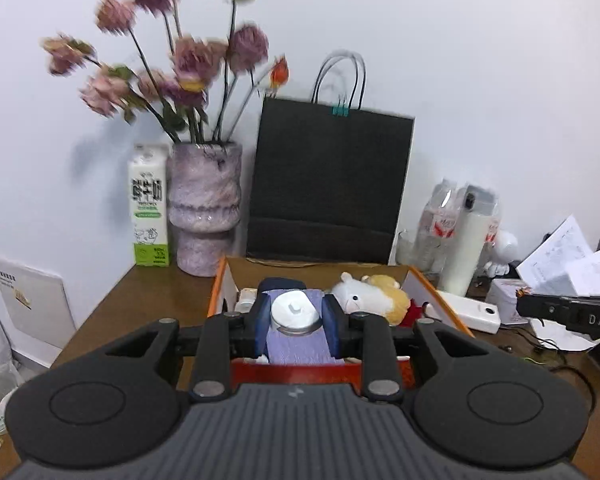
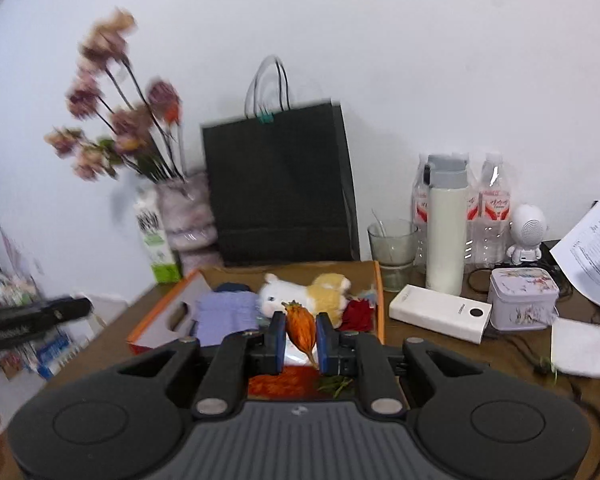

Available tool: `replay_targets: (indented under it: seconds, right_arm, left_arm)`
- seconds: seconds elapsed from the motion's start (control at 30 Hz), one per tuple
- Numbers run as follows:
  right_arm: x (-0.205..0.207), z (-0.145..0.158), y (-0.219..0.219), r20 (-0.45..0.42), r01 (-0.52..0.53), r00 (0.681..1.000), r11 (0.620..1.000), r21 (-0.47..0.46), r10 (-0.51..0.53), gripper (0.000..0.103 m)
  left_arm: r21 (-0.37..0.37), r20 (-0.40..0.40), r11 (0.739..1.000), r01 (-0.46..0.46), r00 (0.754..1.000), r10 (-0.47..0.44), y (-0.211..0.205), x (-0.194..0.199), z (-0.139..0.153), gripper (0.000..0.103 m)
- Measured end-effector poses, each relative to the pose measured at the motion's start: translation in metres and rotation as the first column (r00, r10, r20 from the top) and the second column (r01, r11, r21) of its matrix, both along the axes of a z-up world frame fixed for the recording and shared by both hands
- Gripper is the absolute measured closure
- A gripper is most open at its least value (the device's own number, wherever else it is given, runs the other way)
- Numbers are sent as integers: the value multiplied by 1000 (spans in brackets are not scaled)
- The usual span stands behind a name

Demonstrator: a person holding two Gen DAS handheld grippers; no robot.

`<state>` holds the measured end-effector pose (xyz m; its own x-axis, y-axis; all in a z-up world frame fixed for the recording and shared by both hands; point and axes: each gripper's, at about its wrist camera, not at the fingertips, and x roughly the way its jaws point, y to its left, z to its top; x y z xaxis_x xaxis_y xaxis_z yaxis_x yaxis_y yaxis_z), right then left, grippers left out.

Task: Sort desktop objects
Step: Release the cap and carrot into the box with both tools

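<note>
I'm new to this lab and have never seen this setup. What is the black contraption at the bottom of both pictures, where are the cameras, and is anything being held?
No robot here: a person holds a two-fingered tool in each hand, and each tool carries a wide-angle camera looking along its fingers.

The left tool is closed on a small white-capped container. The right tool is closed on a dried orange flower.

Both hang over an orange-edged box holding a plush toy and a lilac cloth.

On the wooden desk around it stand a vase of flowers, a milk carton, a black paper bag, a white flask, a power bank and a tin.
</note>
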<state>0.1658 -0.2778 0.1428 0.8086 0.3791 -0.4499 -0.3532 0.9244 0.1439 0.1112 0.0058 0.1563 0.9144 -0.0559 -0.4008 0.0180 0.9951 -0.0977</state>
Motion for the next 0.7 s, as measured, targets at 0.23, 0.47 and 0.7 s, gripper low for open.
replay_targets:
  seconds: [0.23, 0.47, 0.7]
  right_arm:
    - [113, -29, 26, -225, -13, 974, 995, -99, -10, 89]
    - [177, -82, 48, -392, -9, 917, 979, -203, -73, 88]
    - [183, -86, 64, -358, -13, 930, 963, -268, -87, 72]
  left_arm:
    - [12, -204, 999, -32, 978, 34, 22, 114, -32, 75]
    - [92, -371, 995, -36, 926, 68, 26, 183, -79, 74]
    - [31, -385, 998, -52, 921, 60, 42, 198, -79, 53]
